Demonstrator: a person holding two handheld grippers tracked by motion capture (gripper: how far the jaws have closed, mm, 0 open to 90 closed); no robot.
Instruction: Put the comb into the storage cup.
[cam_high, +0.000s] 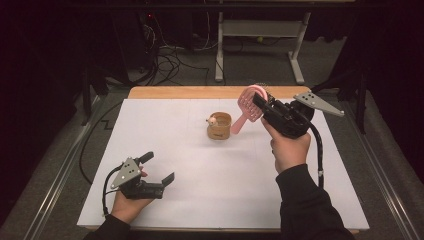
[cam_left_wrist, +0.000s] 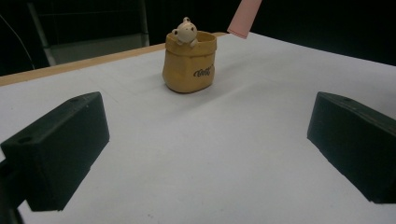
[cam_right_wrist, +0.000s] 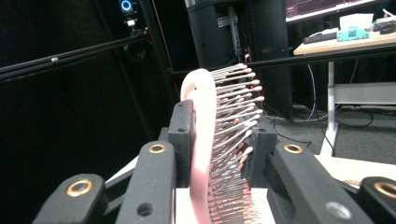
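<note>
A pink hairbrush (cam_high: 247, 102) hangs in the air above the white table, its handle slanting down toward a small tan pot (cam_high: 220, 125). My right gripper (cam_high: 259, 106) is shut on the brush's head; in the right gripper view the pink hairbrush (cam_right_wrist: 201, 140) stands between the jaws with its bristles toward the right one. The tan pot (cam_left_wrist: 189, 63) has a little cream bear figure (cam_left_wrist: 184, 31) on its rim, and the brush's handle tip (cam_left_wrist: 244, 16) hovers to its upper right. My left gripper (cam_high: 160, 169) rests low near the front left, open, with nothing between its fingers (cam_left_wrist: 58, 149).
A white sheet (cam_high: 200, 165) covers the table, with a wooden edge (cam_high: 200, 92) at the back. Beyond it stand a grey desk frame (cam_high: 260, 35) and cables (cam_high: 170, 62) on the floor. Dark surroundings flank both sides.
</note>
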